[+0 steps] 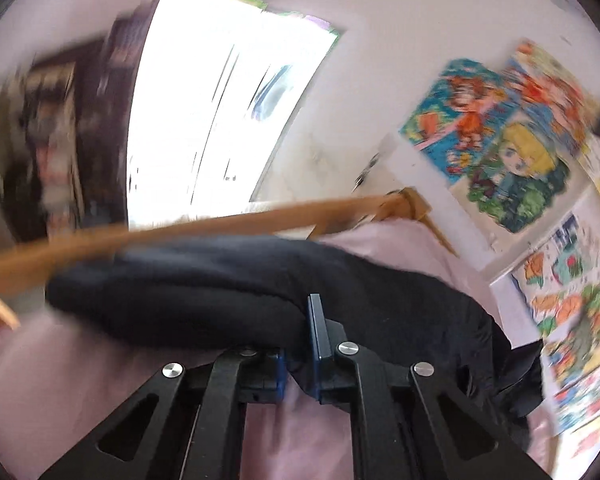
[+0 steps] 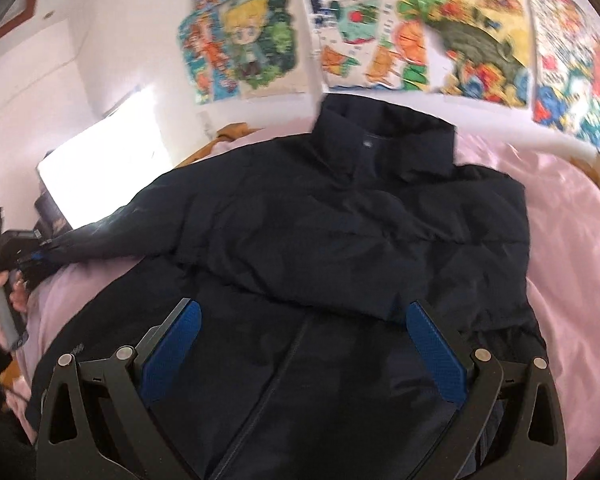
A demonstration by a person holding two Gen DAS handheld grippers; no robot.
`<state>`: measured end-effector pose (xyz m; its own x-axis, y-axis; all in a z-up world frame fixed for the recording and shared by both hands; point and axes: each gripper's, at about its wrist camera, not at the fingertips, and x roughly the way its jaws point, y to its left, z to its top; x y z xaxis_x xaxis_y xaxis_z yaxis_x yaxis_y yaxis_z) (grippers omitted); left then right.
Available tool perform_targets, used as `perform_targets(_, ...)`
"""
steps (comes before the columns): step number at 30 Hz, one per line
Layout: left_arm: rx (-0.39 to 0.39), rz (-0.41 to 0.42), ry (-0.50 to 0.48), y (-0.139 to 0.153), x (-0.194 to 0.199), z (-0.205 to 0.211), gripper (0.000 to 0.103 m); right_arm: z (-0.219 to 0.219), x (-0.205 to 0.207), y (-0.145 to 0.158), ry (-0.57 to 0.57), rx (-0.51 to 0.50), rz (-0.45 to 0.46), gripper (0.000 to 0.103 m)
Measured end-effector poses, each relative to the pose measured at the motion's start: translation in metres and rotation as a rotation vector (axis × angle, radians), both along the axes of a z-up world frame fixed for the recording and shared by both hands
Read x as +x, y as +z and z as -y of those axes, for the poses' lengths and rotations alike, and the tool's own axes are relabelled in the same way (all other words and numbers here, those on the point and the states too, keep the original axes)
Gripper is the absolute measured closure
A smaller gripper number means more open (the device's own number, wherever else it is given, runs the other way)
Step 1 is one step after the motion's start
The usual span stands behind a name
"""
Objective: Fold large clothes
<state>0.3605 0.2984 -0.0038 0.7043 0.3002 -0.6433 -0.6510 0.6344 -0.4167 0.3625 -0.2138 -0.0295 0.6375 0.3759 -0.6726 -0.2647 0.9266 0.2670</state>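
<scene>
The jacket [image 2: 340,220] lies spread on the bed [image 2: 572,240], collar toward the wall, where posters [image 2: 380,32] hang behind it. Its sleeve [image 2: 112,236] stretches out left, with the left gripper [image 2: 34,258] at its end. The right gripper [image 2: 300,344] hangs over the jacket's near part.

Daylight pours in from the window [image 1: 220,112], which is blown out to pure white at the upper left of my left wrist view and glares again at the left edge of my right wrist view. My left view is heavily streaked by motion blur, worst along the wooden rail [image 1: 180,232] and the dark shelves on the far left. Both views bend hard toward their black round rims, the wall posters [image 2: 380,28] are smeared, and the dark jacket [image 2: 340,220] shows little detail.
</scene>
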Motion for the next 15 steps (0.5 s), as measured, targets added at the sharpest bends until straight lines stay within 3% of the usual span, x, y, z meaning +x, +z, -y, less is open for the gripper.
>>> perform_targets(2, 0.111, 0.029, -0.053, 0.031, 0.01, 0.02, 0.095, 0.013, 0.005, -0.003, -0.044, 0.037, -0.019, 0.002)
perform_targets(6, 0.39, 0.054, -0.262, 0.097, 0.044, 0.091, 0.095, 0.043, 0.014, -0.005, -0.128, 0.091, -0.028, 0.002)
perform_targets(9, 0.541, 0.065, -0.416, 0.124, 0.063, 0.149, 0.095, 0.073, 0.019, -0.001, -0.204, 0.147, -0.015, 0.002)
perform_targets(12, 0.643, 0.072, -0.589, 0.139, 0.081, 0.213, 0.095, 0.106, 0.023, 0.001, -0.278, 0.217, -0.011, 0.002)
perform_targets(15, 0.701, 0.05, -0.768, 0.136, 0.1, 0.278, 0.095, 0.144, 0.027, 0.0, -0.361, 0.282, -0.003, 0.002)
